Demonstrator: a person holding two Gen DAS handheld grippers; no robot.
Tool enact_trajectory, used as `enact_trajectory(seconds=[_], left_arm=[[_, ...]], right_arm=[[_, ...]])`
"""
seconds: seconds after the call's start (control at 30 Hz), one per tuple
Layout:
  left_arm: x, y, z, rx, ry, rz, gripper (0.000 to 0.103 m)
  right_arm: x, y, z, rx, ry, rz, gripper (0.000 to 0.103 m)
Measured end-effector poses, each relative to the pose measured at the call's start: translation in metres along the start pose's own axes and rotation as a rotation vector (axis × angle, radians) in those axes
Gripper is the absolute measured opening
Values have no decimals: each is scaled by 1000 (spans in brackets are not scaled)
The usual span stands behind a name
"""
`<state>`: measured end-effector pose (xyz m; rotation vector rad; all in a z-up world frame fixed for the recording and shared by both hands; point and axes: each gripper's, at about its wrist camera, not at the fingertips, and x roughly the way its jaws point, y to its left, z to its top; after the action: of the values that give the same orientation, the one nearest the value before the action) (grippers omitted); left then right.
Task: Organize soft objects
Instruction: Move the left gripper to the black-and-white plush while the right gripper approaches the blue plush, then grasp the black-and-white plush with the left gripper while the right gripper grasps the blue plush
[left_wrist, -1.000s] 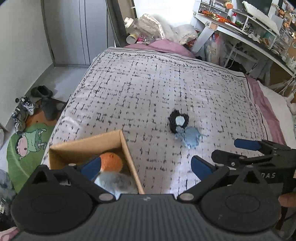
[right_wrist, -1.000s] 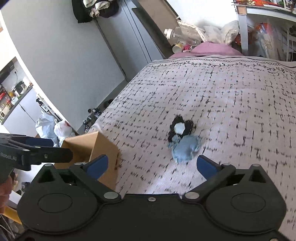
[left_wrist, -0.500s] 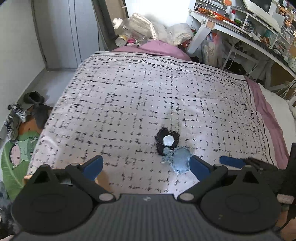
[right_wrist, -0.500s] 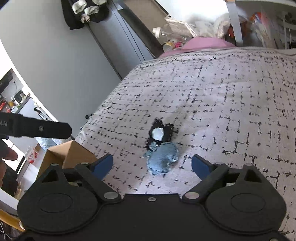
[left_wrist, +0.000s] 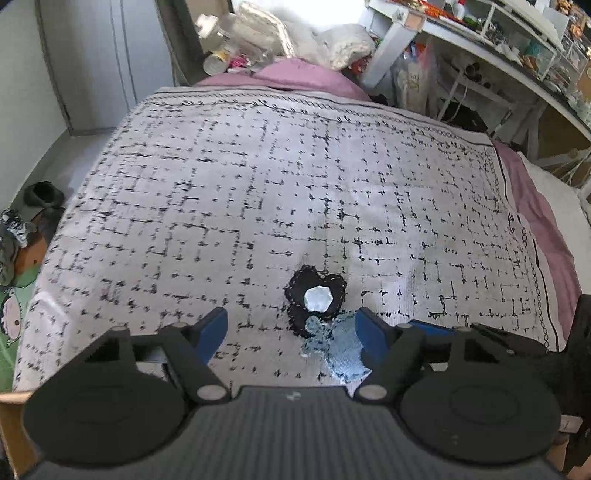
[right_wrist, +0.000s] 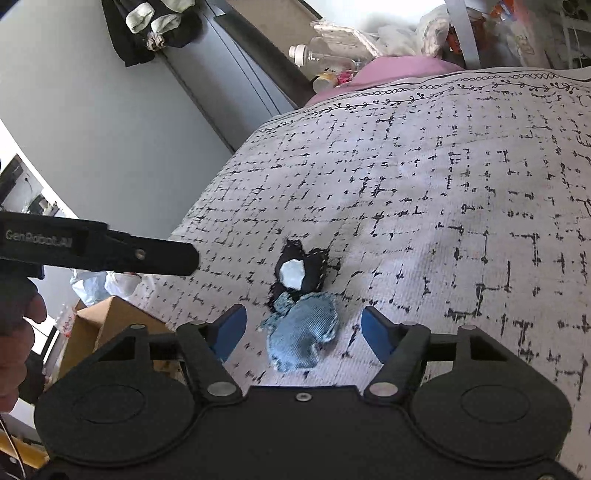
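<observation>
A black soft toy with a white patch (left_wrist: 317, 298) (right_wrist: 297, 272) and a light blue denim soft toy (left_wrist: 341, 350) (right_wrist: 303, 341) lie touching on the patterned bedspread (left_wrist: 295, 184). My left gripper (left_wrist: 291, 328) is open and empty, just before the black toy. My right gripper (right_wrist: 303, 328) is open and empty, its fingers either side of the denim toy and close above it. The right gripper's fingers (left_wrist: 436, 326) show in the left wrist view. The left gripper's finger (right_wrist: 110, 251) shows in the right wrist view.
A cardboard box (right_wrist: 110, 325) stands at the bed's near left corner; its edge shows in the left view (left_wrist: 11, 424). Shoes (left_wrist: 40, 194) and a green mat (left_wrist: 11, 306) lie on the floor left. A cluttered desk (left_wrist: 498, 44) stands at right.
Both grippers have moved forward toward the two toys. The left gripper has left the box and swung right. The denim toy now lies between the right gripper's fingers.
</observation>
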<state>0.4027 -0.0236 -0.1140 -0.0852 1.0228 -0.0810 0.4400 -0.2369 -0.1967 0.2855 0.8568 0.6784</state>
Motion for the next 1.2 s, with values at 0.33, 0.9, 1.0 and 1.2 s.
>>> enact_trajectory(seconds=[0.33,0.9,1.0,1.2], left_arm=[[49,-9,12,7,56,-30,68],[105,-25,14,7,164,-64,37],[98,-29,11,17,143,-68,33],[59,-36,-1,14,107,-82,33]], right_arm=[[27,-3,-5,-41,24,-4,56],[6,-18,-4,-89,59,-109,27],[-4,-18,-4,-84,55,-132,26],[-24,-15,-4,-22,64,-133,15]])
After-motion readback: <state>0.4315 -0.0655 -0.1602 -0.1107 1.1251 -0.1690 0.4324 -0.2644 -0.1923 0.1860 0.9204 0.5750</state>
